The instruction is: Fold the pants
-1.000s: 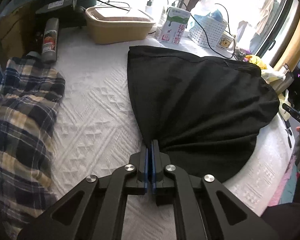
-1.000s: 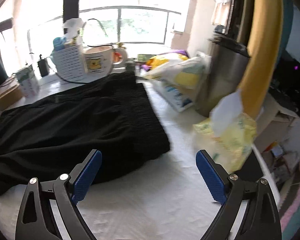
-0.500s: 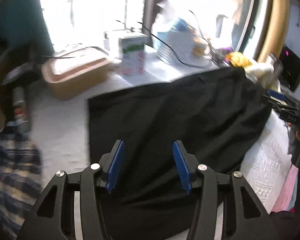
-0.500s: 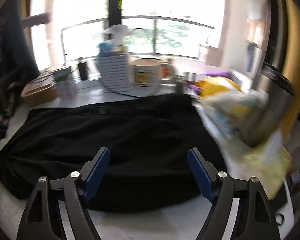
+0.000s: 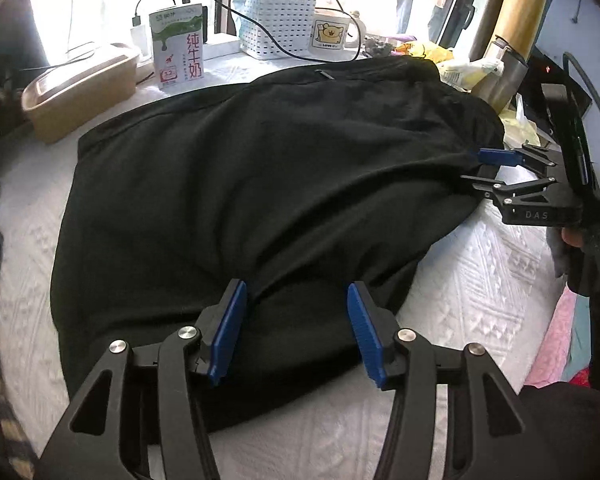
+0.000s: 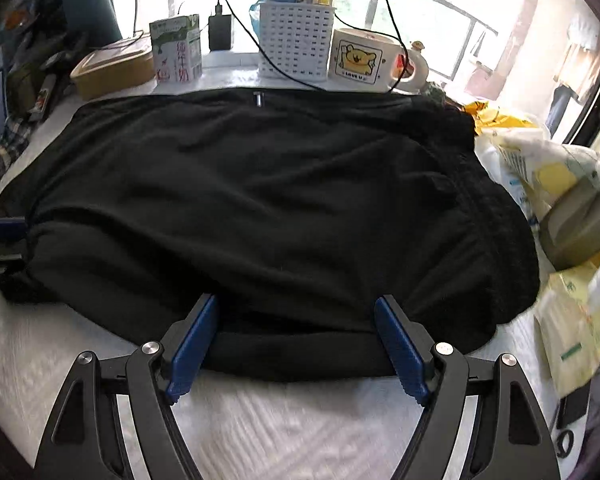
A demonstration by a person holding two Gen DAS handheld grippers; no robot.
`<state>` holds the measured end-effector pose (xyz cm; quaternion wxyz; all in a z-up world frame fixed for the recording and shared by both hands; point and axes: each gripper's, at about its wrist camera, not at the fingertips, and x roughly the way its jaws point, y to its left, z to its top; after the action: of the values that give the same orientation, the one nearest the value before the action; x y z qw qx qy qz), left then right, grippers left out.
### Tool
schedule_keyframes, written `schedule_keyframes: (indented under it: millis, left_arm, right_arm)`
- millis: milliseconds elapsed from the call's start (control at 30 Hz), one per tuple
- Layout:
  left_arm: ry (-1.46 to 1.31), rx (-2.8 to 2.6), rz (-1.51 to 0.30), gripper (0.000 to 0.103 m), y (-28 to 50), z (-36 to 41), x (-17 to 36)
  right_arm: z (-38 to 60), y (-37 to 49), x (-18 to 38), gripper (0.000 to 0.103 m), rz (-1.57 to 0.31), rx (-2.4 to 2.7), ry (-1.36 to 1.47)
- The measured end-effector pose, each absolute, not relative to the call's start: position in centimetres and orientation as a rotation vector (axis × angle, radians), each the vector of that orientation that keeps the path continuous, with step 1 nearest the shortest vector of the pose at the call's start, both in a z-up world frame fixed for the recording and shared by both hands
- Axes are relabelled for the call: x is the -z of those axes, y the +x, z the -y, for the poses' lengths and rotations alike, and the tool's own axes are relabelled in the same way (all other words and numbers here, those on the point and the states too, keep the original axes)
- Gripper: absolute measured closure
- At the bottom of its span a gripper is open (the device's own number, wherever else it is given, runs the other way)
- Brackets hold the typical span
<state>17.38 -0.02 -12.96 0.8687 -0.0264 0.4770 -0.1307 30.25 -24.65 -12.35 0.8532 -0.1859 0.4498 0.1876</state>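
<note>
Pants (image 5: 260, 184), black and rumpled, lie folded; left claw (image 5: 296, 332) and right claw (image 6: 296, 344) gape.

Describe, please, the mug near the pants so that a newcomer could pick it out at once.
Start at the bright window behind the black pants spread on the white bedcover. Along the sill stands a white perforated basket, and the mug sits just to its right. It alone has a yellow cartoon bear printed on its side.
</note>
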Motion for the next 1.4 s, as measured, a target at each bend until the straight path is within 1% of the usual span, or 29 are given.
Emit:
schedule_keyframes:
  millis: [200, 367, 500, 633, 767, 800, 867, 933, 1067, 1167, 1400]
  left_arm:
    - [-0.074, 0.295, -1.004, 0.05, 16.3, -0.5, 12.2]
    - [-0.086, 0.27, -0.941, 0.05, 17.1, -2.4, 10.3]
    - [-0.046, 0.234, -0.916, 0.05, 19.5, -4.0, 10.3]
    - [-0.009, 0.182, -0.97, 0.05, 22.6, -5.5, 11.9]
    - [0.016, 0.171, -1.012, 0.05, 24.4, -6.8, 13.1]
    - [0.022, 0.173, -1.013, 0.05, 24.8, -7.1, 13.2]
    - [0.039, 0.172, -1.014, 0.05, 25.5, -7.3, 13.3]
    - [0.037, 0.153, -1.019, 0.05, 26.3, -7.8, 13.3]
    - [0.037, 0.102, -1.026, 0.05, 27.4, -8.9, 13.2]
    - [-0.019, 0.056, -1.008, 0.05, 27.5, -10.5, 12.6]
    - [-0.087, 0.049, -0.91, 0.05, 24.9, -11.6, 9.8]
  right_arm:
    - [26.4, 29.2, 12.1, 0.022, -0.99, -0.374, -0.365]
    - [25.6, 28.4, 9.8, 0.022, -0.902, -0.406, -0.308]
    - [22.3, 29.4, 9.3, 0.022, -0.867, -0.473, -0.289]
    - [18.6, 31.0, 10.3, 0.022, -0.875, -0.527, -0.311]
    - [16.5, 32.3, 12.6, 0.022, -0.939, -0.511, -0.396]
    - [16.6, 32.7, 12.7, 0.02, -0.942, -0.516, -0.378]
    - [17.0, 33.4, 12.7, 0.013, -0.953, -0.5, -0.376]
    - [17.5, 34.2, 12.7, 0.01, -0.957, -0.476, -0.38]
    - [19.1, 34.8, 12.0, 0.009, -0.946, -0.414, -0.361]
    - [21.2, 34.6, 10.7, 0.009, -0.911, -0.385, -0.305]
    - [28.2, 32.4, 8.2, 0.009, -0.862, -0.26, -0.117]
